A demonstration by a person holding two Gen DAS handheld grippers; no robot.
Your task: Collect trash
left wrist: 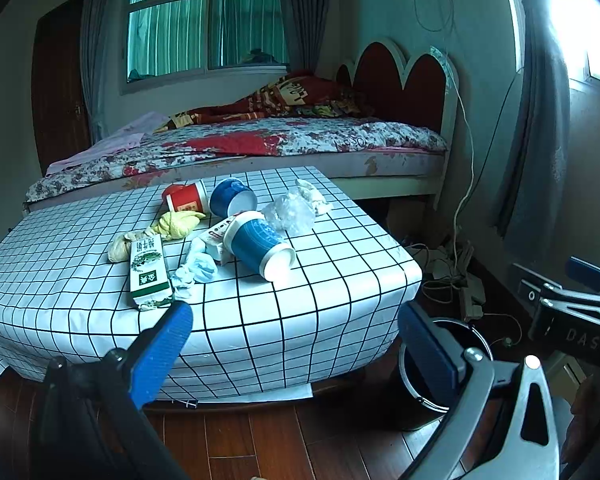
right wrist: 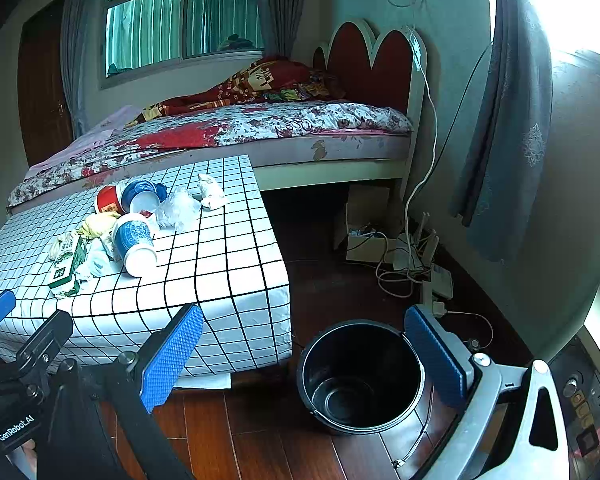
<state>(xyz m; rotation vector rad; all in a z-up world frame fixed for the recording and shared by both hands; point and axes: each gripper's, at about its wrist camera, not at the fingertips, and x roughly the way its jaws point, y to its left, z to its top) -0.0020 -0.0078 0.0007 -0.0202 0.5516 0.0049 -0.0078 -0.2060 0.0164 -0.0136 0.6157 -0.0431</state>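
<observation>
While both hover off the desk (left wrist: 308, 312):
left gripper (left wrist: 296, 328): fingers wide apart, holding nothing
right gripper (right wrist: 304, 340): same, spread over the bucket (right wrist: 360, 376)
trash: cups (left wrist: 260, 246), carton (left wrist: 149, 272), wrappers piled mid-desk

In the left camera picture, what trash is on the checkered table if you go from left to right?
Beige rag → green carton → light blue tissue → lying blue cup → clear plastic → white tissue.
</observation>
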